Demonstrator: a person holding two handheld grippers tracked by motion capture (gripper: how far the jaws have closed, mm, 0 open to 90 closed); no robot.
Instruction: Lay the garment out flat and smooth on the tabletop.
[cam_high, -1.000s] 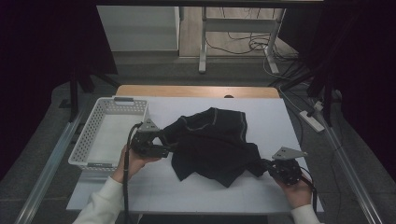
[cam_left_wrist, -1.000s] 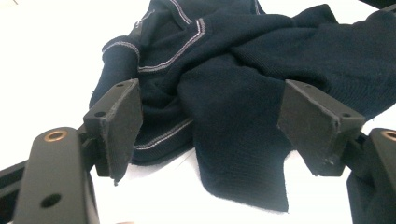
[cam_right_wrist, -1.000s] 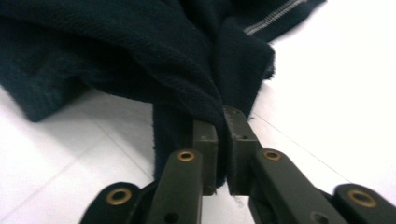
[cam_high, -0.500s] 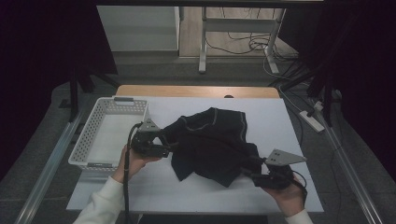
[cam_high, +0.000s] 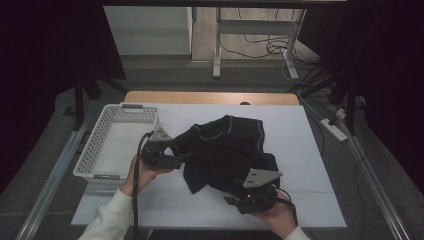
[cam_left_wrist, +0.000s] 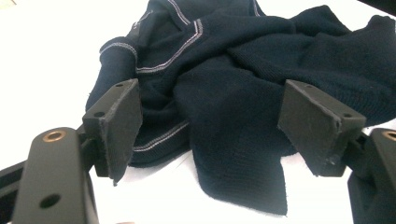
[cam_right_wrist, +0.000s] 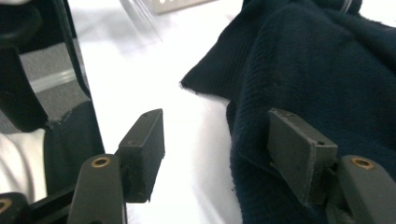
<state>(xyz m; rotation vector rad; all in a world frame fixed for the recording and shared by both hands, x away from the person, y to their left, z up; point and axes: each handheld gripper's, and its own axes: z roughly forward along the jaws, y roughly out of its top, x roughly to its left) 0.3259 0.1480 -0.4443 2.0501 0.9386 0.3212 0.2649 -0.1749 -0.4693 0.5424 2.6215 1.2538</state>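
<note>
Dark knit sweater (cam_high: 225, 150) lies crumpled mid-bench (cam_high: 310, 150) as I hold both claws agape, left claw (cam_left_wrist: 210, 126) at its cuff, right claw (cam_right_wrist: 215, 144) astride its hem; closing now, I risk pinching several bunched layers together.

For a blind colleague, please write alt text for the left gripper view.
The left gripper's two black fingers stand open around a crumpled dark navy sweater with pale stitching, lying on a white table.

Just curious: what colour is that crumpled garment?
Dark navy garment with pale stitching lines, clearest in the left gripper view.
</note>
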